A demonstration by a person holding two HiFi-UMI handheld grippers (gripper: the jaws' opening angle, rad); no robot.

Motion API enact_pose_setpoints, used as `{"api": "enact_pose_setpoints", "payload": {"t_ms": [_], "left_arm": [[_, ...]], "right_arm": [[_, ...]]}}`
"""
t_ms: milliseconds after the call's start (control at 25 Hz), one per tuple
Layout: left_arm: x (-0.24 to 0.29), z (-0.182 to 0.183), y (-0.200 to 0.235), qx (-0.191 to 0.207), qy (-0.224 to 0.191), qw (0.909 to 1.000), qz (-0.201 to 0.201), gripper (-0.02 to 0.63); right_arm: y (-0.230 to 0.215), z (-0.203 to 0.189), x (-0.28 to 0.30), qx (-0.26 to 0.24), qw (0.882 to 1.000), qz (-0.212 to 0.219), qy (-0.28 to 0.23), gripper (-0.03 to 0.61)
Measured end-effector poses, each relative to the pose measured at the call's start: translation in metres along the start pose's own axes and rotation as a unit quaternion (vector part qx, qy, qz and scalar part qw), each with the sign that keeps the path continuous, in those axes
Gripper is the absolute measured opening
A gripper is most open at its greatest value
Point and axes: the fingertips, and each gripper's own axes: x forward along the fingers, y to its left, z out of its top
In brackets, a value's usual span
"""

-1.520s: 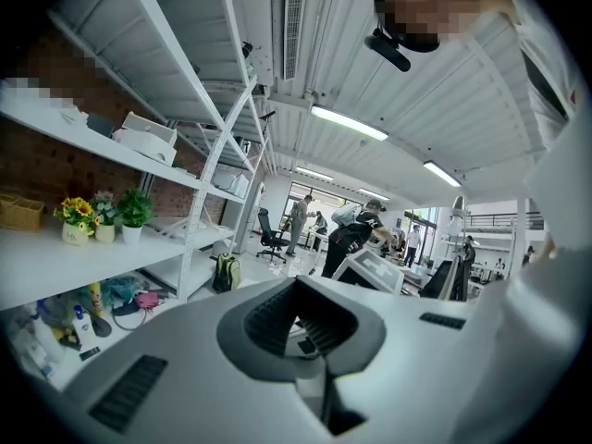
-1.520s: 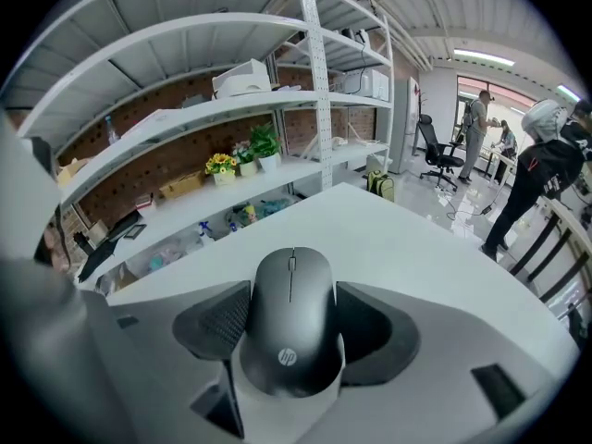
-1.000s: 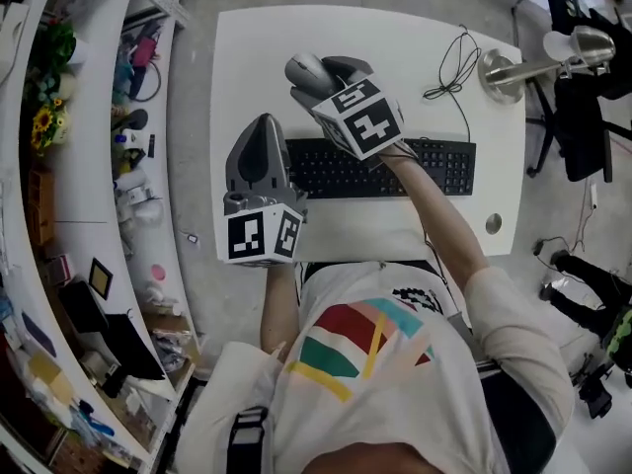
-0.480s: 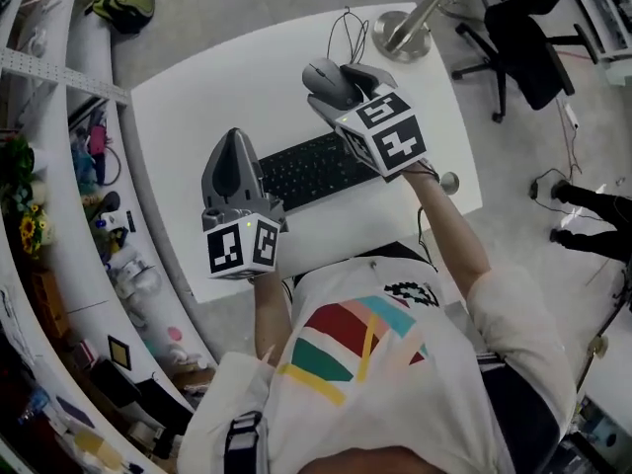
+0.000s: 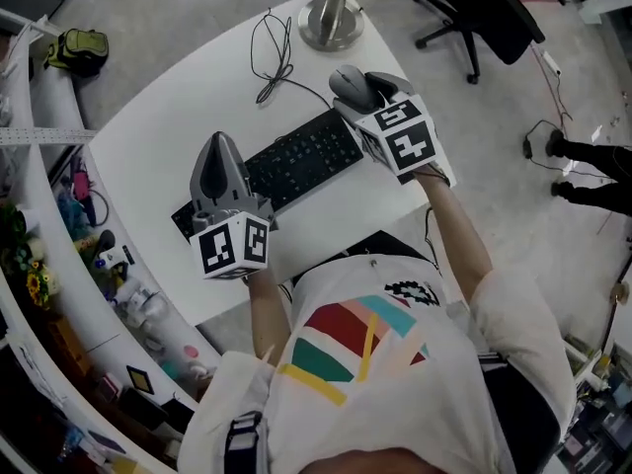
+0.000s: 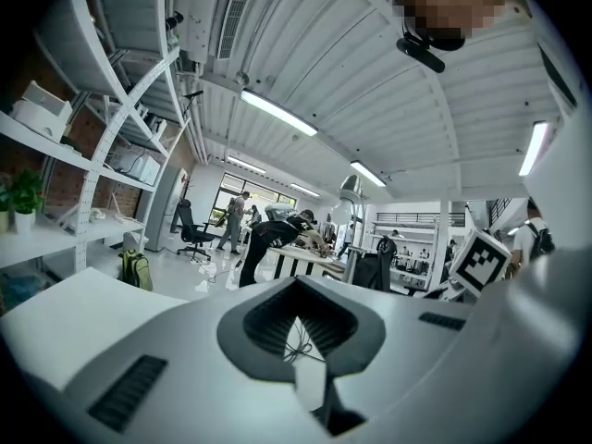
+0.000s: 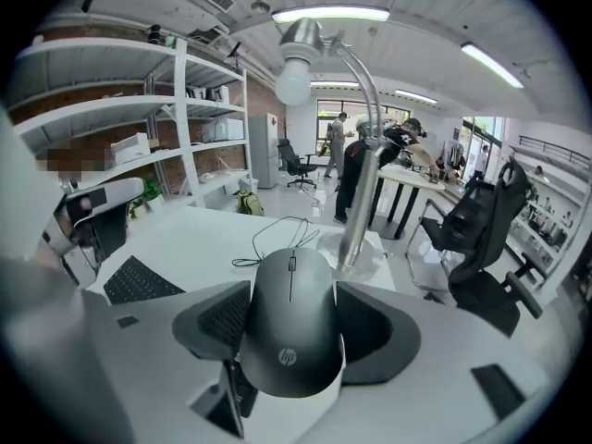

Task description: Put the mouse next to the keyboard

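Note:
A dark grey mouse (image 7: 291, 322) sits clamped between the jaws of my right gripper (image 7: 294, 326), which is shut on it. In the head view the mouse (image 5: 352, 86) is held just past the right end of the black keyboard (image 5: 286, 165), which lies slanted on the white table (image 5: 188, 117). My left gripper (image 5: 219, 169) hovers over the keyboard's left part. In the left gripper view its jaws (image 6: 298, 326) are closed together with nothing between them.
A metal desk lamp base (image 5: 331, 23) stands at the table's far edge, its pole (image 7: 359, 206) rising behind the mouse. A black cable (image 5: 273, 55) loops beside it. An office chair (image 5: 484, 13) stands off the table's right. Shelves run along the left.
The view has swung, so the table now sits slanted. My right gripper with the mouse has moved from above the keyboard's middle to its right end. The left gripper stays over the keyboard's left part.

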Motion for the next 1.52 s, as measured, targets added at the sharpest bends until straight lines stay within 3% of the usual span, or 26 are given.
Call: {"api": "enact_pose_setpoints", "payload": {"t_ms": [280, 600, 960, 1200, 1520], "left_arm": [[0.02, -0.027, -0.034, 0.003, 0.03, 0.9995, 0.001, 0.043], [0.026, -0.042, -0.044, 0.012, 0.054, 0.9984, -0.008, 0.043], [0.026, -0.047, -0.038, 0.01, 0.061, 0.998, -0.011, 0.043], [0.022, -0.044, -0.037, 0.007, 0.053, 0.9983, -0.023, 0.043], [0.009, -0.031, -0.029, 0.014, 0.04, 0.9989, -0.021, 0.043]], "right_arm": [[-0.044, -0.069, 0.003, 0.037, 0.999, -0.013, 0.038, 0.301], [-0.056, -0.134, 0.035, 0.089, 0.993, -0.009, 0.074, 0.301], [-0.06, -0.148, 0.046, 0.114, 0.99, -0.011, 0.082, 0.302], [-0.06, -0.149, 0.048, 0.084, 0.992, -0.019, 0.093, 0.302], [-0.052, -0.146, 0.048, 0.081, 0.993, -0.012, 0.088, 0.304]]}}
